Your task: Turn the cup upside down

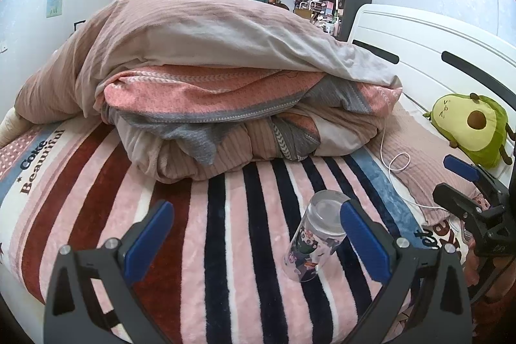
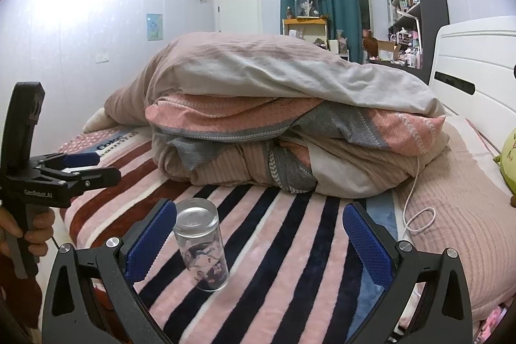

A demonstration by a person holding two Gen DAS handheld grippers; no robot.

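Both of my tongs are spread wide and pinching nothing. The left tongs (image 1: pixel 254 234) hang low over the striped blanket (image 1: pixel 180 234), with the glass cup (image 1: pixel 314 237) just in front of their right finger and partly hidden by it. From the right tongs (image 2: pixel 259 239) the same cup (image 2: pixel 201 242) stands just beside the left finger, free of both pads.

The cup stands on the blanket with its thick closed base up and its printed end down, so I judge the flip done and the tongs let go of it. It leans a little, likely because the plush bed gives under the rim.

Further out, a heap of folded quilts (image 1: pixel 225 92) fills the middle of the bed behind the cup. A white charging cable (image 1: pixel 395 163) loops down from it onto the ribbed pink pillow (image 1: pixel 429 163), and an avocado plush (image 1: pixel 471 128) leans by the white headboard (image 1: pixel 435 34). Nothing stands between either tongs and the cup; the soft footing is my only worry, since a knock could tip it.
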